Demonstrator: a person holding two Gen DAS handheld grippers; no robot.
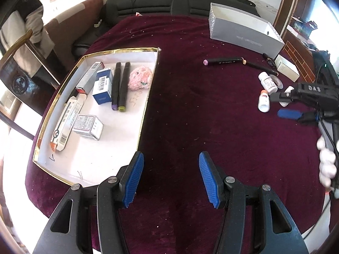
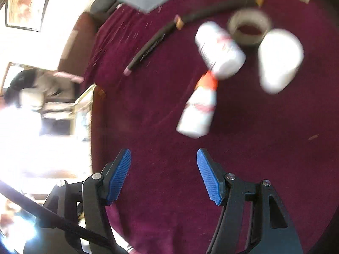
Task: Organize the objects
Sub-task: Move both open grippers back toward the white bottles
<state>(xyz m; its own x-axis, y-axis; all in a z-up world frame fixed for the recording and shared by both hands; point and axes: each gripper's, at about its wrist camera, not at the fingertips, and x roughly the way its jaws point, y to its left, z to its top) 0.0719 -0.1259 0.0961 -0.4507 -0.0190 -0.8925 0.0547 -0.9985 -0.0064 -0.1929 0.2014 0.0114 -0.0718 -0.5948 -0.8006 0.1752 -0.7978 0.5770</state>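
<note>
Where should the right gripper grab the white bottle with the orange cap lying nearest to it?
Grip the orange-capped bottle across its wide white body, coming from above. It lies on its side pointing away from the right gripper, whose open jaws would straddle its width; the cap end touches another bottle.

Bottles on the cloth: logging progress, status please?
Left tool open, empty. Right tool open, facing lying bottle. Three bottles outside tray. Nothing in the way.
</note>
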